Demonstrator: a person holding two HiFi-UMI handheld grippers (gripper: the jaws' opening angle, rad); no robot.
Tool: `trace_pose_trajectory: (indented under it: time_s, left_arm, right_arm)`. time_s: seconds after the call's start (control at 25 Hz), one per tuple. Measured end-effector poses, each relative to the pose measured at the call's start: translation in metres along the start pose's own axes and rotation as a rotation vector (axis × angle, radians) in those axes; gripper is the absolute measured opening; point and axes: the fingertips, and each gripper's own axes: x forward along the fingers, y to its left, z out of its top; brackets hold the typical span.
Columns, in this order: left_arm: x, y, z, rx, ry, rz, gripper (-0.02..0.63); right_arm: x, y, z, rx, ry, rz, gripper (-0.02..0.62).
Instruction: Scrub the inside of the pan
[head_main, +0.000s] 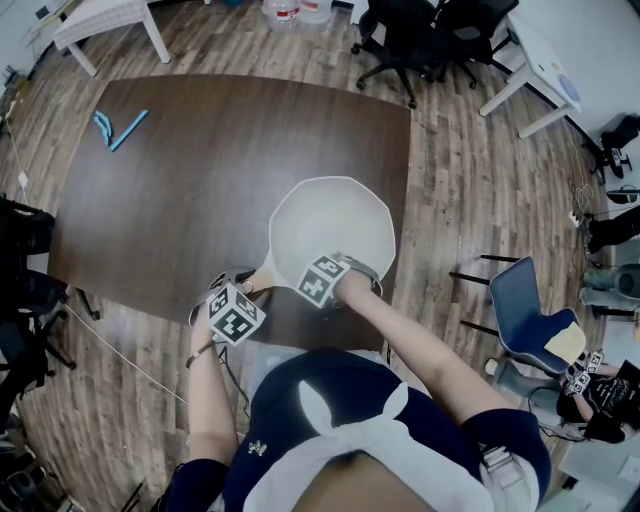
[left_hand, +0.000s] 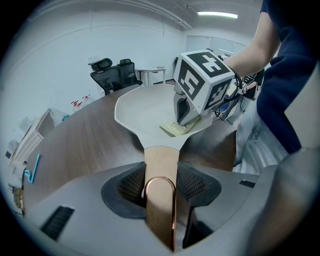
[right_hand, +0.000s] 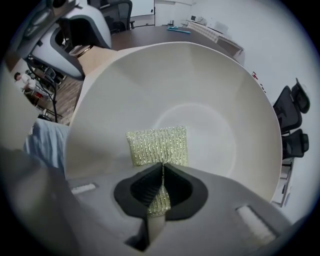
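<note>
Directly under right tongs (right_hand: 162, 167), pinched scrubber (right_hand: 157, 145) touches pan (right_hand: 215, 90).

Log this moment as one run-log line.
left claw: shut on pan handle | right claw: shut on scrub pad | scrub pad: inside pan, on handle side

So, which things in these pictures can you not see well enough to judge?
Head view: the right gripper has its jaws and the scrub pad covered by its marker cube.
Left gripper view: that gripper hides the right side of the pan.
Head view: the blue items on the table are too small to identify.
</note>
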Motion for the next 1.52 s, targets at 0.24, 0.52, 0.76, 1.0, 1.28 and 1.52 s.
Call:
trace_pose_trajectory:
  time_s: [0.24, 0.52, 0.76, 1.0, 1.28, 1.52]
  left_arm:
    - [0.000, 0.000, 0.005, -0.003, -0.001, -0.002, 0.193]
    - [0.003, 0.002, 0.007, -0.004, -0.002, -0.003, 0.193]
    - [0.002, 0.002, 0.004, -0.006, -0.009, -0.006, 0.193]
    - [0.002, 0.001, 0.005, -0.007, -0.011, -0.013, 0.193]
    - [0.002, -0.001, 0.005, -0.010, -0.017, -0.021, 0.193]
    - [0.003, 0.001, 0.003, -0.010, -0.019, -0.019, 0.193]
  right_arm:
    - [-0.001, -0.003, 0.013, 0.007, -0.036, -0.002, 0.009]
    - [0.003, -0.008, 0.022, -0.015, -0.063, -0.041, 0.009]
    - [0.005, -0.010, 0.033, -0.016, -0.068, -0.060, 0.009]
    - [0.004, -0.016, 0.041, -0.003, -0.089, -0.058, 0.009]
    - [0.004, -0.027, 0.053, -0.020, -0.140, -0.105, 0.009]
    - [0.005, -0.040, 0.062, -0.014, -0.171, -0.157, 0.009]
